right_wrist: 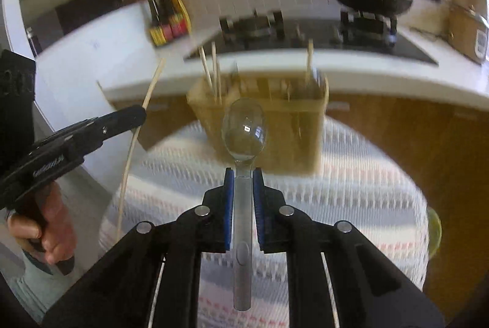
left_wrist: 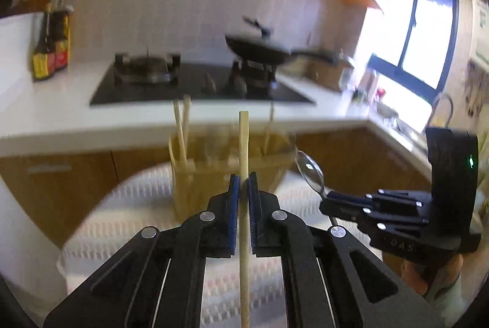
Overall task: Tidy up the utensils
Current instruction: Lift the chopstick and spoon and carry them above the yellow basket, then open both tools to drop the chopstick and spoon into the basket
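My left gripper (left_wrist: 243, 180) is shut on a pale wooden chopstick (left_wrist: 244, 144), held upright above the table. My right gripper (right_wrist: 244, 175) is shut on the handle of a metal spoon (right_wrist: 244, 129), bowl pointing forward. A wooden utensil holder (left_wrist: 214, 166) stands on the striped cloth ahead of both grippers, with a few chopsticks (left_wrist: 181, 126) standing in it. It also shows in the right wrist view (right_wrist: 275, 120). The right gripper and spoon show in the left wrist view (left_wrist: 308, 172); the left gripper and chopstick show in the right wrist view (right_wrist: 152, 83).
A round table with a striped cloth (right_wrist: 351, 190) lies below. Behind it runs a white kitchen counter (left_wrist: 45, 114) with a black gas hob (left_wrist: 195, 83), a black pan (left_wrist: 259, 50) and sauce bottles (left_wrist: 52, 44). A sink (left_wrist: 394, 117) and window are at the right.
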Demonstrator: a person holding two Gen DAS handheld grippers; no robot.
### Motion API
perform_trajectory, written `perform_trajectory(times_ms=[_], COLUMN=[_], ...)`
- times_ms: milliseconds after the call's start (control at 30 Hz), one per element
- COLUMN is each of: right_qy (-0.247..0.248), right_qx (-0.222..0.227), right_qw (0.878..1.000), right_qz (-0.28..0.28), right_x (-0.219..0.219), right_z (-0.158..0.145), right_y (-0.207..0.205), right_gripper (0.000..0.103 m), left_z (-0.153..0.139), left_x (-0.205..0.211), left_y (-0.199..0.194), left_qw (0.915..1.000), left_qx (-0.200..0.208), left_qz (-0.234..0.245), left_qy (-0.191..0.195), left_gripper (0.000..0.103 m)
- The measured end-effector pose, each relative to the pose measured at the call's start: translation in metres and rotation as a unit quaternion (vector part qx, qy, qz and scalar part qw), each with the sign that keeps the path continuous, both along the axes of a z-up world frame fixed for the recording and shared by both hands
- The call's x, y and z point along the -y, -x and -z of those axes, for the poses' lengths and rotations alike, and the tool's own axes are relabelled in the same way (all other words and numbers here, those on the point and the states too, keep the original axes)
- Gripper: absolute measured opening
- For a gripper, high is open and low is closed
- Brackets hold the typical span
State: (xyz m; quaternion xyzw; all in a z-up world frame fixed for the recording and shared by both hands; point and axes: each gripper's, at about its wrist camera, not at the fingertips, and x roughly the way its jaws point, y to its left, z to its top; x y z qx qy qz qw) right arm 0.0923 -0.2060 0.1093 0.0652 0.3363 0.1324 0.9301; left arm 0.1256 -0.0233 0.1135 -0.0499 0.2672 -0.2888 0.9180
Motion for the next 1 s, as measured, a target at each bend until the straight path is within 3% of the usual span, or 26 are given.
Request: perform_trajectory(times_ms=[200, 367, 533, 700, 1000], right_qy=[-0.029, -0.051, -0.038, -0.012, 0.006], right_qx=[0.084, 0.140, 0.177, 0.216, 0.217], right_qw=[0.996, 0.988, 0.980, 0.969, 0.969], right_qz=[0.020, 0.049, 0.085, 0.117, 0.121], right_x=[0.018, 0.030, 0.031, 0.033, 0.024], right_z=[-0.043, -0.057, -0.052, -0.041, -0.018], right_y=[-0.031, -0.057, -0.088, -0.115, -0.135], right_gripper=[0.010, 0.010, 0.010, 0.010, 0.010], left_z=[-0.033, -0.046, -0.052, -0.052, -0.027], left_x=[-0.005, -0.003, -0.002, 0.002, 0.006], left_y=[-0.034, -0.057, -0.071, -0.075, -0.101], left_qw=[0.9978, 0.9909, 0.9815, 0.9683, 0.9668], left_qx=[0.045, 0.090, 0.135, 0.197, 0.189], left_qz=[-0.028, -0.051, -0.080, -0.117, -0.133], left_qy=[0.040, 0.086, 0.110, 0.099, 0.109], left_gripper=[0.004, 0.004, 0.004, 0.004, 0.004])
